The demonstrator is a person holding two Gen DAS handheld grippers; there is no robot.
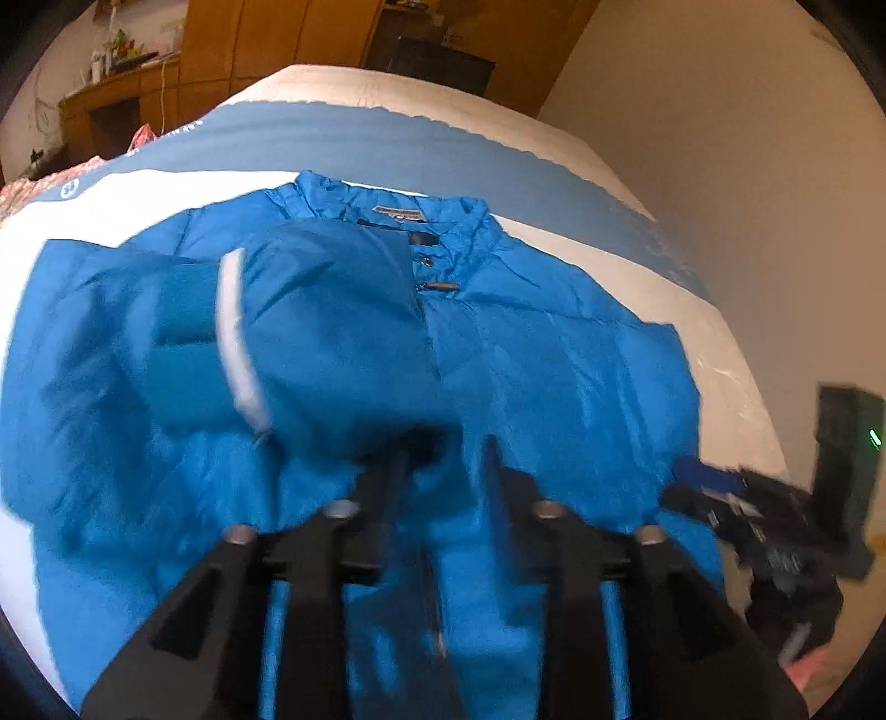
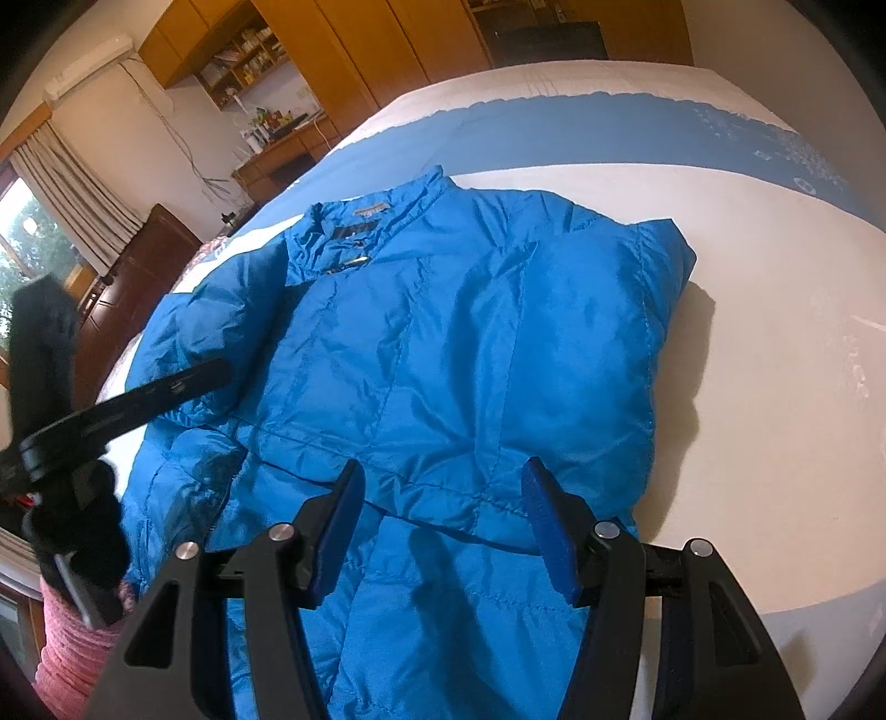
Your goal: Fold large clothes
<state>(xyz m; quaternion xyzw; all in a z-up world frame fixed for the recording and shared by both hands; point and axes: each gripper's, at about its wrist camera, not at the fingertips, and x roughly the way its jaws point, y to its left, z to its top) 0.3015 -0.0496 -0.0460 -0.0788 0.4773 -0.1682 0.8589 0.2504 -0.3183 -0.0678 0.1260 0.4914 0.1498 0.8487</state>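
We see the right gripper (image 2: 443,523) with its jaws spread wide, blue pads (image 2: 545,526) facing each other, nothing between them; it hovers just above the lower front of the blue puffer jacket (image 2: 443,343).

The left gripper (image 1: 443,459) is motion-blurred in its own view; its fingers (image 1: 387,498) appear to pinch a fold of the jacket's sleeve (image 1: 310,332), lifted over the jacket's chest, though we cannot tell for certain that the jaws are closed. From the right wrist view the left gripper appears at the jacket's far side, touching the fabric.

The jacket lies front-up, collar (image 2: 376,221) away from the grippers, on the bed's white and blue cover (image 2: 747,332). Beyond the jacket's collar stand wooden cabinets (image 2: 354,50).
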